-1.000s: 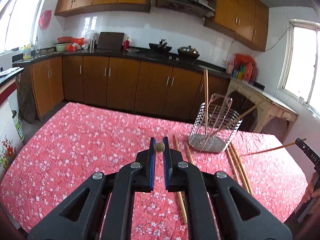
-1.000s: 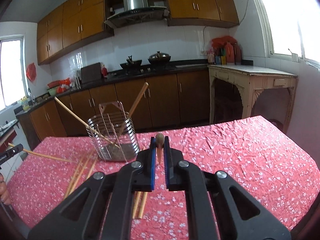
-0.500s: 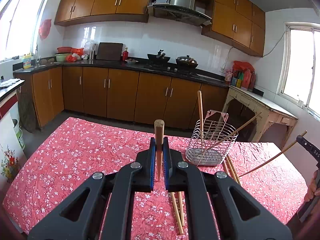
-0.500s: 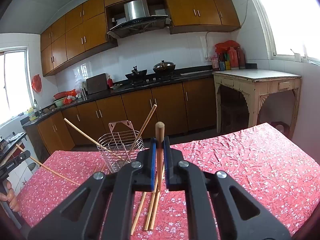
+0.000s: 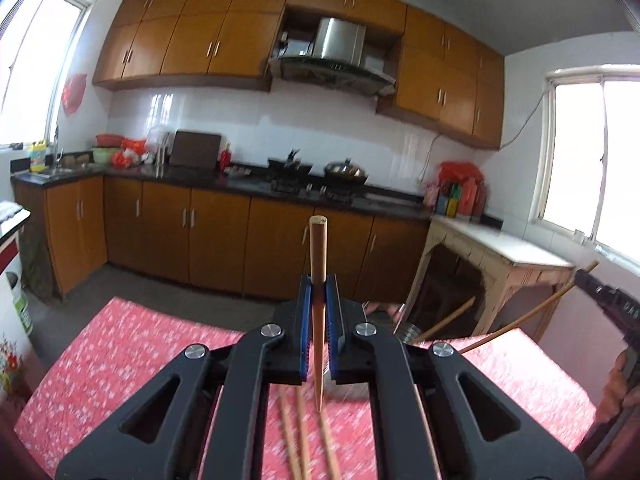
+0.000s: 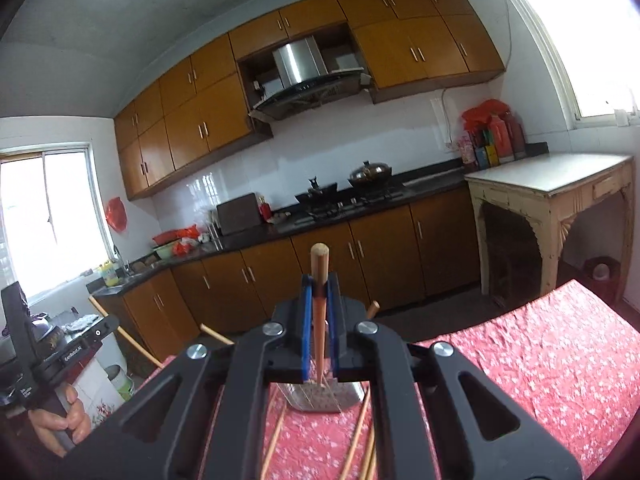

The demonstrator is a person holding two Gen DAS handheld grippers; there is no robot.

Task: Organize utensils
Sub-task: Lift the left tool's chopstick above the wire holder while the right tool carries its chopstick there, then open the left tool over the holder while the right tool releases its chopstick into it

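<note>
My left gripper is shut on a wooden chopstick that stands upright, thick end up, tip down over the red floral tablecloth. My right gripper is shut on another wooden chopstick, also upright, its tip above the wire utensil basket. In the left wrist view the basket is mostly hidden behind the gripper, with chopsticks leaning out of it. Several loose chopsticks lie on the cloth; they also show in the right wrist view.
The right gripper and the hand holding it appear at the left wrist view's right edge; the left gripper and hand at the right wrist view's left edge. Kitchen cabinets and a white side table stand behind the table.
Both grippers have lifted and tilted up, so the held chopsticks went from pointing at the camera to upright. The basket has dropped behind the fingers in both views.
</note>
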